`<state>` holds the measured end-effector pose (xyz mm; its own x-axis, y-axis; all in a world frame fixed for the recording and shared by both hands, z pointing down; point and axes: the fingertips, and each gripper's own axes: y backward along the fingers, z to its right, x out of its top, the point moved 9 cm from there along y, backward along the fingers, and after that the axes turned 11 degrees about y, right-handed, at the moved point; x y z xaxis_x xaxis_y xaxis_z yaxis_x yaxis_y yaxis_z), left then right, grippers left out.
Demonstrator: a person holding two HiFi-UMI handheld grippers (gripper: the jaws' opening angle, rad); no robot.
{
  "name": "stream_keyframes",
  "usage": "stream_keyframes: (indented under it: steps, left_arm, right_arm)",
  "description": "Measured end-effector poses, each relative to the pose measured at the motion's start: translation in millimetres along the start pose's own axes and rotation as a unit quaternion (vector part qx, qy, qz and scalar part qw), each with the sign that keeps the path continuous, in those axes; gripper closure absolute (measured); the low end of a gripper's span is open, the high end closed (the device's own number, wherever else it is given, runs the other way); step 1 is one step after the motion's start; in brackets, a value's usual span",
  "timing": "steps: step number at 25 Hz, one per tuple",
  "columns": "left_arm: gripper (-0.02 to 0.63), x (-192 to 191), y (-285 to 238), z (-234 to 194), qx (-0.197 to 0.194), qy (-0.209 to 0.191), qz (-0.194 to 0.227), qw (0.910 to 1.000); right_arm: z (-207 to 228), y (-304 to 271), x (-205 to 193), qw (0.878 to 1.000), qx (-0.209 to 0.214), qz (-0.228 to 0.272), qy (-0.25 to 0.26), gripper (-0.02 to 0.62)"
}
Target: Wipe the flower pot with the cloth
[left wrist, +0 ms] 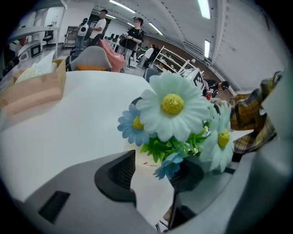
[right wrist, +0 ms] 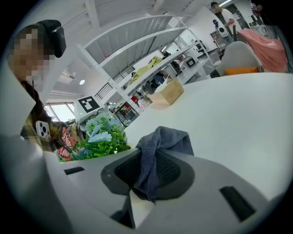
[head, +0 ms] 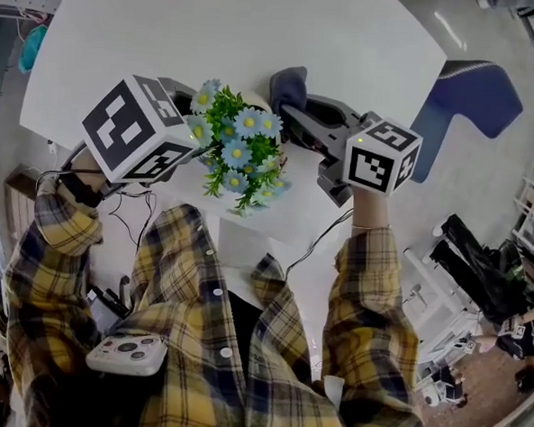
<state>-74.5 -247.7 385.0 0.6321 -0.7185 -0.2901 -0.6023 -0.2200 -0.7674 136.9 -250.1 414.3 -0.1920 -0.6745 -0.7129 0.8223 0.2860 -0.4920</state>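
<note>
Left gripper (left wrist: pixel 151 176): I hold it in from the left side of the table. Its two jaws are closed in on the flower pot (left wrist: pixel 145 161), one dark pad against each side.
Flower pot: cream-coloured, with a small red mark on its wall. It sits between my left jaws, close to the near edge of the white table (head: pixel 215 24). In the head view its body is almost wholly hidden under the blooms.
Flowers (head: pixel 238 148): blue and pale daisies with yellow centres over green leaves. They lean out toward me and spill over the left jaws.
Right gripper (right wrist: pixel 144 187): I reach it in from the right, with its jaws pressed together on the cloth (right wrist: pixel 158 153).
Cloth: grey-blue and bunched. One fold is pinched in the right jaws, and the rest humps up beyond the tips.
Cloth and pot: in the head view the cloth lies just beside the pot, on its far right side. I cannot tell whether they touch.
Marker cubes: there is one on each gripper, both facing up at my head camera.
Table top: a tan box (left wrist: pixel 34 89) stands on the far part, well apart from the pot.
Beyond the table: a blue chair (head: pixel 477 95) stands off the right edge.
</note>
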Motion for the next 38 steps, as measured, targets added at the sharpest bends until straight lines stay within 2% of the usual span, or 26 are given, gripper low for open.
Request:
stream_keyframes:
  steps: [9, 13, 22, 31, 38]
  left_arm:
    - [0.422, 8.9, 1.3, 2.3, 0.005, -0.052, -0.032, 0.9982]
    - [0.438, 14.2, 1.9, -0.3, 0.014, -0.048, -0.011, 0.9987]
    - [0.462, 25.6, -6.0, 15.0, 0.023, -0.064, 0.002, 0.9977]
    - [0.506, 38.9, -19.8, 29.7, 0.022, -0.114, -0.005, 0.9932]
    - [0.505, 43.1, -17.6, 27.4, 0.022, -0.113, -0.008, 0.9933]
  right_arm:
    - [-6.8, 2.8, -3.4, 0.999, -0.012, 0.027, -0.024, 0.532]
    - [-16.2, 4.1, -15.2, 0.999, -0.009, 0.03, -0.033, 0.532]
    - [-48.8, 30.0, -50.1, 0.996, -0.039, 0.057, -0.063, 0.533]
    - [-80.7, 33.3, -73.7, 0.992, -0.055, 0.068, -0.089, 0.532]
    - [-82.8, 34.3, -76.6, 0.988, -0.068, 0.09, -0.106, 0.532]
